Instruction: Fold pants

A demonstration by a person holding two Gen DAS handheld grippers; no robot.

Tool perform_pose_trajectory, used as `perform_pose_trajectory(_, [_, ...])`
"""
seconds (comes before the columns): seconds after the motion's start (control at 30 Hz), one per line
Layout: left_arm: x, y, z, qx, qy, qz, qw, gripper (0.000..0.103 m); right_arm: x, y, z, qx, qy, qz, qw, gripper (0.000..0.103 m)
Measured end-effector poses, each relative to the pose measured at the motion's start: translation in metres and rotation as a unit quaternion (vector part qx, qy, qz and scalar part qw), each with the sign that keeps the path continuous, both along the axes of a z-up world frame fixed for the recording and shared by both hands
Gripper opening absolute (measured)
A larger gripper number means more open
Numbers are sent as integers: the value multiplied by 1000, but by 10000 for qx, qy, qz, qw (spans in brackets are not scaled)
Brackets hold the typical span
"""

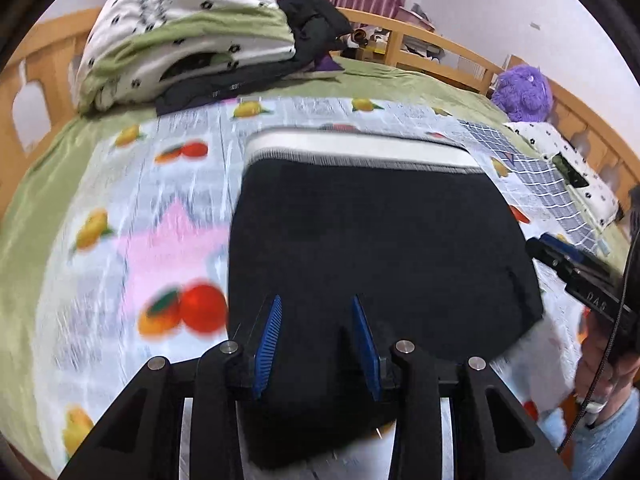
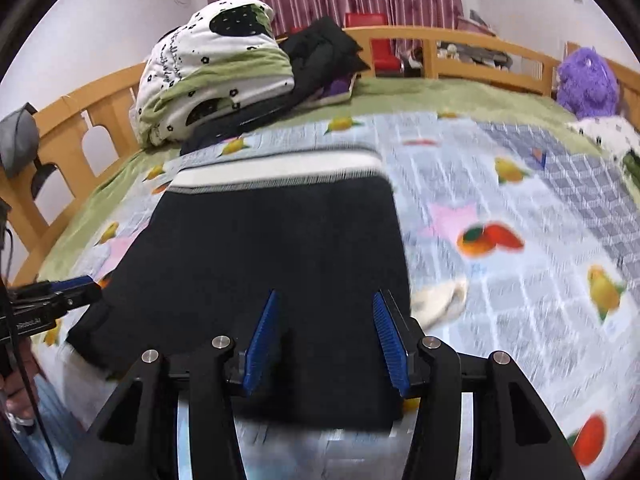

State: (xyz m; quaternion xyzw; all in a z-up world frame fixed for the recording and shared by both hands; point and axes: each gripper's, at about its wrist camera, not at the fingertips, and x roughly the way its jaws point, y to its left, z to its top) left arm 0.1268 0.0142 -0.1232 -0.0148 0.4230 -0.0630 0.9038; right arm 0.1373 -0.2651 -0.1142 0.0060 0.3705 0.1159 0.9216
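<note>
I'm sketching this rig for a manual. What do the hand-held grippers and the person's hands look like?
Each hand-held gripper is matte black, with angular linkage arms joined by silver round pins and two fingers faced with ribbed blue pads. From the side, the right hand-held gripper carries white lettering and a black cable. The person wears a blue sleeve.

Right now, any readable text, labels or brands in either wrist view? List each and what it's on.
"DAS": white letters on the black body of the right gripper, seen from the left wrist view.
White lettering on the left gripper body: too blurred to read.
Dark script on the white and green quilt: too small to read.
Nothing legible on the pants or the fruit-print sheet.
</note>
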Motion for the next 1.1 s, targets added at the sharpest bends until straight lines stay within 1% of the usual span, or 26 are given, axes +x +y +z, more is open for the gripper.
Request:
perform_pose_trajectory(0.07, [16,-1,6,124,-105,-35,9999,35,17,4,8,-111,-122,11,9999,50])
perform_pose_trajectory(0.1, [29,-1,11,165,-186,-70,9997,37,23,6,10,-141,-166,4,9998,50])
perform_pose_trajectory(0.13, [35,-2,13,172,-229,-78,9996,43,35,10,16,-203,-225,-9,9995,50])
perform_pose_trajectory(0.2, [57,-3,17,144,-342,-44,9993,44,51,15,22,-275,-302,11,9992,50])
perform_pose_trajectory(0.3, [86,-1,17,-5,-346,53,9994,44,81,20,26,-472,-349,20,9983,50])
perform_pose_trajectory(0.33, [94,0,15,-35,-351,72,9994,44,91,20,25,-547,-336,12,9979,50])
perform_pose_trajectory(0.4, [107,6,7,32,-310,138,9994,44,113,19,17,-746,-195,6,9970,50])
perform_pose_trajectory(0.47, [116,17,-2,-93,-202,167,9996,44,134,8,2,-818,101,-50,9966,50])
perform_pose_trajectory(0.53, [125,30,-14,-332,-18,151,9993,44,147,-3,-12,-552,414,-3,9976,52])
perform_pose_trajectory(0.57, [130,35,-19,-412,70,125,9990,44,153,-11,-17,-282,494,14,9984,54])
perform_pose_trajectory(0.6, [137,39,-25,-489,154,127,9986,44,158,-19,-21,32,559,32,9984,62])
perform_pose_trajectory(0.63, [142,40,-28,-532,190,112,9983,50,167,-28,-25,462,815,101,9955,64])
perform_pose_trajectory(0.67, [149,41,-33,-633,231,60,9977,57,174,-32,-29,765,1046,178,9914,64])
perform_pose_trajectory(0.73, [160,41,-42,-820,348,-3,9960,60,188,-38,-41,1291,1488,363,9797,63])
perform_pose_trajectory(0.77, [163,42,-47,-914,382,27,9951,59,192,-38,-45,1391,1578,449,9766,63])
perform_pose_trajectory(0.8, [164,42,-50,-1035,392,-7,9939,54,190,-36,-45,1411,1478,575,9772,58])
perform_pose_trajectory(0.83, [163,41,-50,-1098,358,-98,9933,37,187,-35,-42,1433,1401,698,9772,40])
perform_pose_trajectory(0.87, [161,41,-44,-1124,215,-156,9933,29,181,-33,-32,1242,1079,695,9839,32])
perform_pose_trajectory(0.9, [160,43,-34,-1295,60,-183,9914,27,176,-33,-23,1232,856,743,9859,19])
perform_pose_trajectory(0.93, [161,44,-29,-1395,28,-153,9901,26,170,-35,-12,1416,564,800,9851,18])
perform_pose_trajectory(0.97, [165,45,-26,-1413,17,-163,9898,26,170,-33,-10,1409,493,779,9857,18])
perform_pose_trajectory(1.0, [170,44,-28,-1364,-2,-193,9905,27,174,-32,-12,1289,534,728,9875,18])
perform_pose_trajectory(1.03, [174,40,-38,-1222,112,-108,9924,29,182,-29,-22,1162,725,634,9885,18])
perform_pose_trajectory(1.07, [177,38,-45,-1091,229,-35,9938,37,189,-28,-35,1105,953,571,9876,19])
perform_pose_trajectory(1.1, [176,34,-50,-890,251,24,9957,42,193,-29,-46,1105,1054,528,9869,22])
